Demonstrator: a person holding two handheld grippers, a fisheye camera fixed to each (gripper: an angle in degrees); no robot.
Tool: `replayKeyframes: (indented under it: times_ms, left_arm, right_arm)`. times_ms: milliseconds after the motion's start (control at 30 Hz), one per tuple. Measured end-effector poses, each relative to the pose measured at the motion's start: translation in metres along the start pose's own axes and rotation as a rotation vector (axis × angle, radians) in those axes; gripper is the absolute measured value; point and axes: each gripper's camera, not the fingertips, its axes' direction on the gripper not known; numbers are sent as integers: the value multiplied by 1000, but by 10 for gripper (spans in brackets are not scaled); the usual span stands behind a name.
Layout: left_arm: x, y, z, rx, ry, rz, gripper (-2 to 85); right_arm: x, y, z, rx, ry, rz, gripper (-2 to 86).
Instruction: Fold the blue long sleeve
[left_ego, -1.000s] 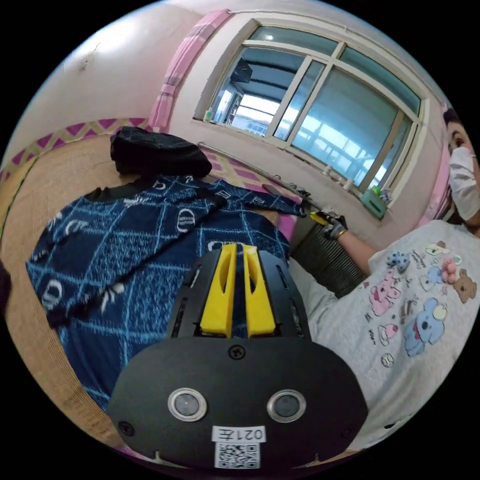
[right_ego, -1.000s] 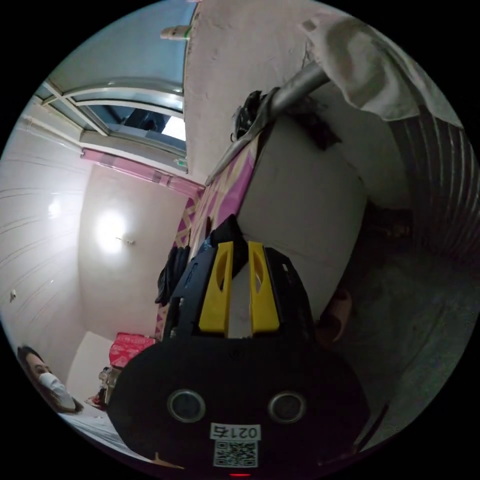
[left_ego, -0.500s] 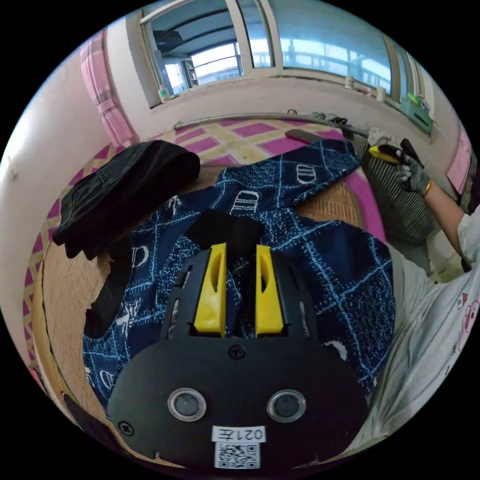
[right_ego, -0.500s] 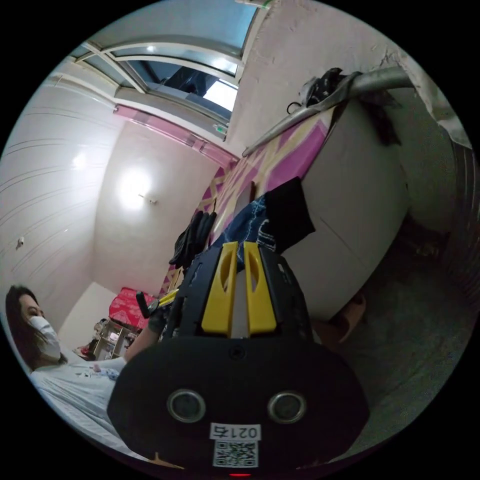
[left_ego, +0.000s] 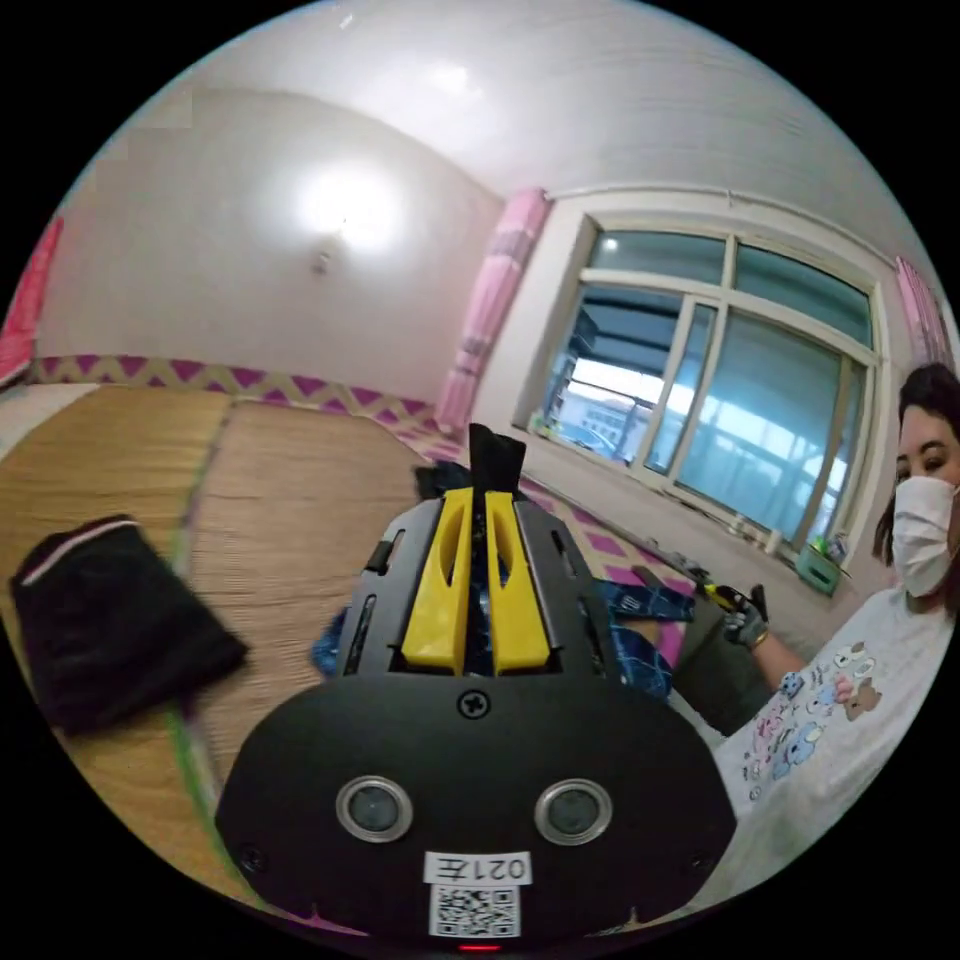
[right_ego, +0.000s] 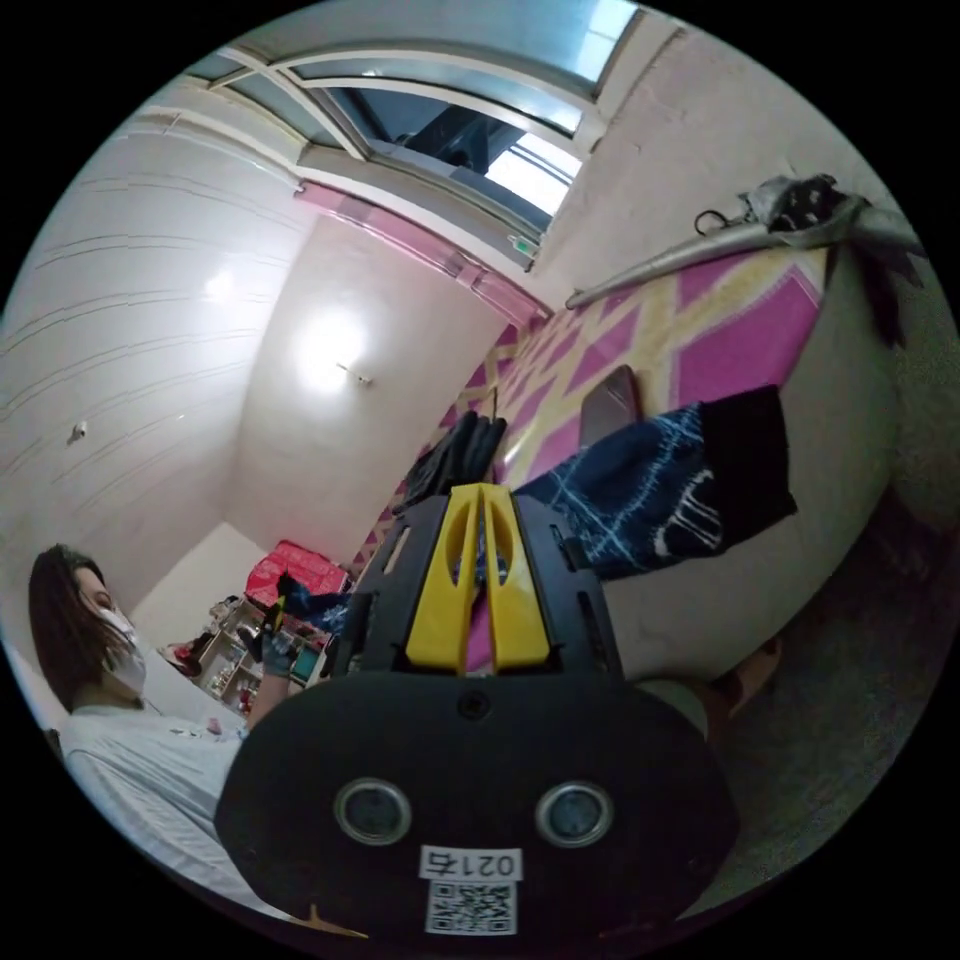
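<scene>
Left gripper view: yellow-jawed left gripper clamped on black cuff of the blue patterned long-sleeve shirt, raised above the woven straw mat. Right gripper jaws together, nothing visibly between them; other sleeve drapes over the platform edge.

Woven straw mat lies bare between the folded black garment and the blue patterned long-sleeve shirt. A metal pipe borders the platform's far edge.
</scene>
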Motion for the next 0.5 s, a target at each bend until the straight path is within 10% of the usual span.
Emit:
replayKeyframes:
  times_ms: [267,500]
  left_arm:
    - [-159,113,-294,279,-441,-444,-9]
    - [-210,243,-392,509,-419,-779,1]
  right_arm:
    - [-65,4,73,-72,-86,-83,-6]
    - [-105,21,137,-184,-141,-116,-6]
